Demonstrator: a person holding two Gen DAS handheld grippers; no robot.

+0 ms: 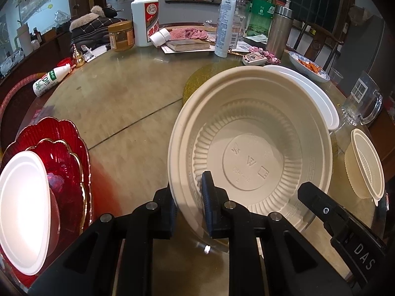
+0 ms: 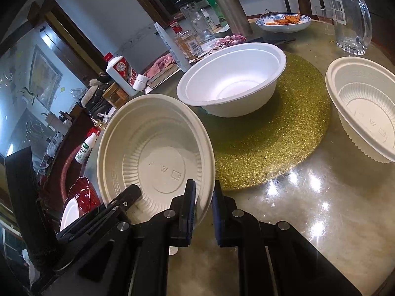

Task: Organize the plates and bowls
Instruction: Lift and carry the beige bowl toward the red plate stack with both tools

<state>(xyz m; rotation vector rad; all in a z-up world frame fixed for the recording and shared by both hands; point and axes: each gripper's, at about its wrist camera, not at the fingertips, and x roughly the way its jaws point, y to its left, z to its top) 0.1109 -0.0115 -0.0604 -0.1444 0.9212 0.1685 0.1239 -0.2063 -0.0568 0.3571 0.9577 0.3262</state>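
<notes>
Cream ribbed bowl (image 1: 251, 153) tilted, rim clamped both sides; white bowl (image 2: 232, 83) upright on gold mat at 12 o'clock.

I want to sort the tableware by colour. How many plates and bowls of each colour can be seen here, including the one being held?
Beige bowls: 2
White bowls: 2
Red plates: 2
Blue-and-white dish: 1
Total: 7
</notes>
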